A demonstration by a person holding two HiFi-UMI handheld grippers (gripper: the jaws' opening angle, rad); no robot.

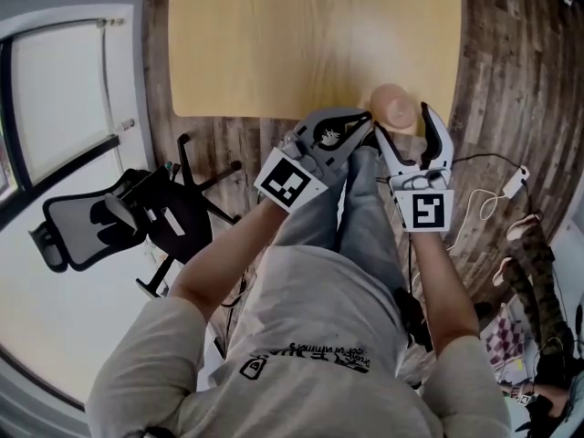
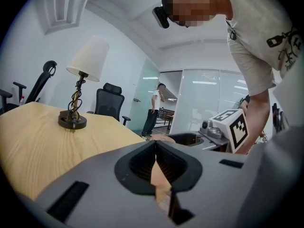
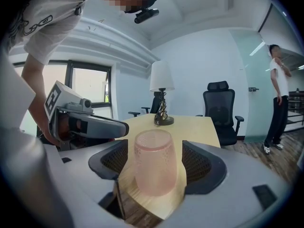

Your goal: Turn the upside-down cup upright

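Observation:
A pink dotted cup [image 3: 154, 163] stands on the near right corner of the pale wooden table [image 1: 310, 35]; its closed end seems to be on top. My right gripper [image 3: 155, 164] is open, one jaw on each side of the cup, with a gap between each pad and the cup wall. From the head view the cup [image 1: 394, 106] sits just past the right gripper [image 1: 408, 128]. My left gripper [image 1: 359, 124] is beside it on the left, jaws together and nothing held. In the left gripper view the left gripper [image 2: 156, 147] is shut, with the right gripper's marker cube [image 2: 233, 126] beyond.
A table lamp [image 3: 161, 94] stands farther along the table. Black office chairs [image 1: 119, 213] [image 3: 219, 108] are at the left on the floor and behind the table's far end. A person [image 3: 278, 94] stands by the glass wall. Cables [image 1: 493, 194] lie on the wood floor at the right.

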